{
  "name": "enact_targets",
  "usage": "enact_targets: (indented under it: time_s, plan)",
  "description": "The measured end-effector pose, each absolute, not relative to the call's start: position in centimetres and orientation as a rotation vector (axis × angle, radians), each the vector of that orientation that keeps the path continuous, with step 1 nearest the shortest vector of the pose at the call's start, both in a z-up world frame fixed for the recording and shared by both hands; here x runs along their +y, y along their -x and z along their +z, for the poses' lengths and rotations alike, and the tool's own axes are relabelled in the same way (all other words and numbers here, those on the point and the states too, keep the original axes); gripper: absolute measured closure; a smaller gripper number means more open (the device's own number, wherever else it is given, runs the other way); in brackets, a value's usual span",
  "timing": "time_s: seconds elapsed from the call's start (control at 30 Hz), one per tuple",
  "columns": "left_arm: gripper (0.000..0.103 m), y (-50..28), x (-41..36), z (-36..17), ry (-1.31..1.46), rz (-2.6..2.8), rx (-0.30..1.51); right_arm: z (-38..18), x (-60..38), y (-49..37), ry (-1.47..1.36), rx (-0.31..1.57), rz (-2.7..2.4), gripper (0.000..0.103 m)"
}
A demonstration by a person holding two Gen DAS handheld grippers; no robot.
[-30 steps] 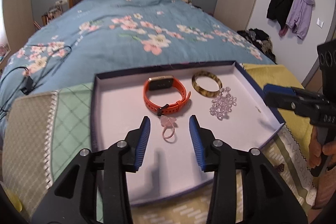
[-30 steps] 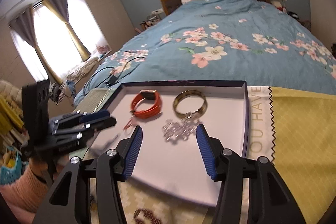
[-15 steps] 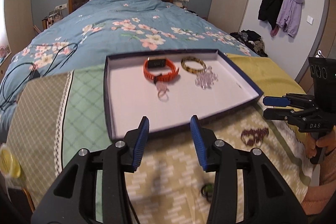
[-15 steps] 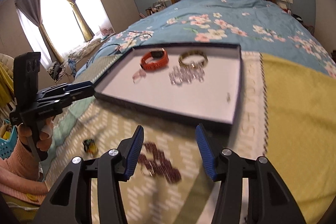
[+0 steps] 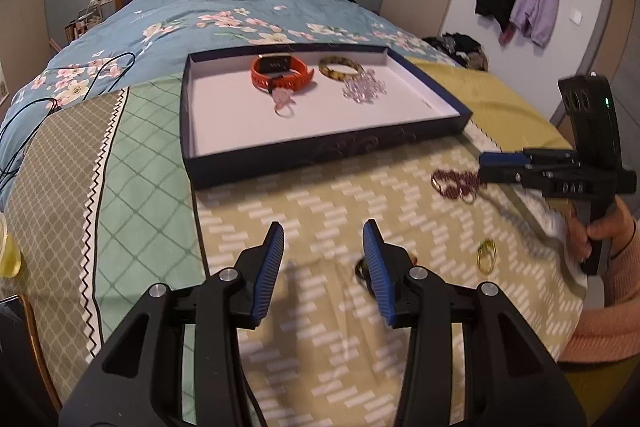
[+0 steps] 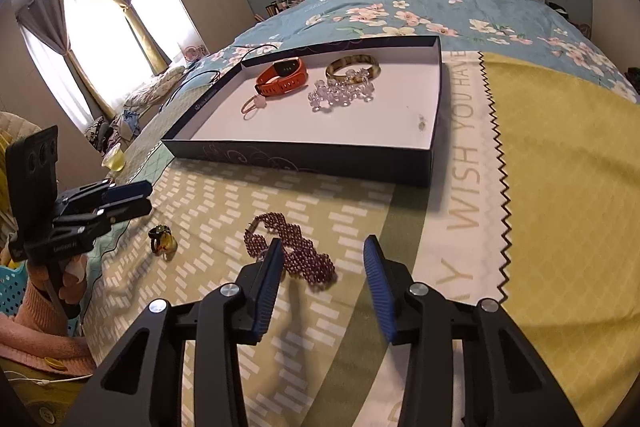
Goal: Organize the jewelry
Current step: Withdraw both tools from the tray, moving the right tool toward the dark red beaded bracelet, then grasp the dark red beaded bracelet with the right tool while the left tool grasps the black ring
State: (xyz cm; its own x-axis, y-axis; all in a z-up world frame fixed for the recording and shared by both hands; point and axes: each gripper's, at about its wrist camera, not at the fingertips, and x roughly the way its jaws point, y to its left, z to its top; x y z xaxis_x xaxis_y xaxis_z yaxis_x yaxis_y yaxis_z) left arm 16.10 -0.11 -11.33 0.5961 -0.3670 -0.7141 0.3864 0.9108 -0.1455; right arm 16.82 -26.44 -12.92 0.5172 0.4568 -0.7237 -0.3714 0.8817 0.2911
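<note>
Hovering over the patterned cloth (image 6: 224,203), the right gripper (image 6: 322,263) has just been closing, its part-open jaws bracketing but not touching the purple beaded bracelet (image 6: 292,255). The left gripper (image 5: 323,255), part-open, holds nothing. The tray (image 5: 320,151), near the bed's foot edge, holds other jewelry.
</note>
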Motion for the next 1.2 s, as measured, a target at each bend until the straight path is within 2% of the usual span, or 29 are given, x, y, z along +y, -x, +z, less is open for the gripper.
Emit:
enact_targets:
  time_s: [0.2,0.4,0.67,0.83,0.93,1.2]
  plan:
    - [0.062,-15.3,-0.7,-11.8,-0.052,-0.468,0.845,-13.1,-26.3,-16.7,-0.099,0.901,0.501,0.068]
    - [0.066,-14.8,-1.6,-11.9,-0.074,-0.506,0.864,-13.1,-26.2,-16.6,-0.101,0.901,0.505,0.069]
    - [0.080,-15.3,-2.0,-12.5,-0.050,-0.532,0.891,-13.2,-26.0,-16.8,-0.103,0.903,0.513,0.071]
    - [0.080,-15.7,-1.6,-12.4,-0.014,-0.518,0.888,-13.3,-25.6,-16.9,-0.088,0.912,0.521,0.080]
    - [0.080,-15.8,-1.2,-12.2,0.008,-0.516,0.878,-13.4,-25.4,-17.1,-0.083,0.913,0.509,0.093]
    - [0.080,-16.0,-0.3,-11.5,0.040,-0.496,0.853,-12.8,-24.8,-17.4,-0.087,0.886,0.526,0.097]
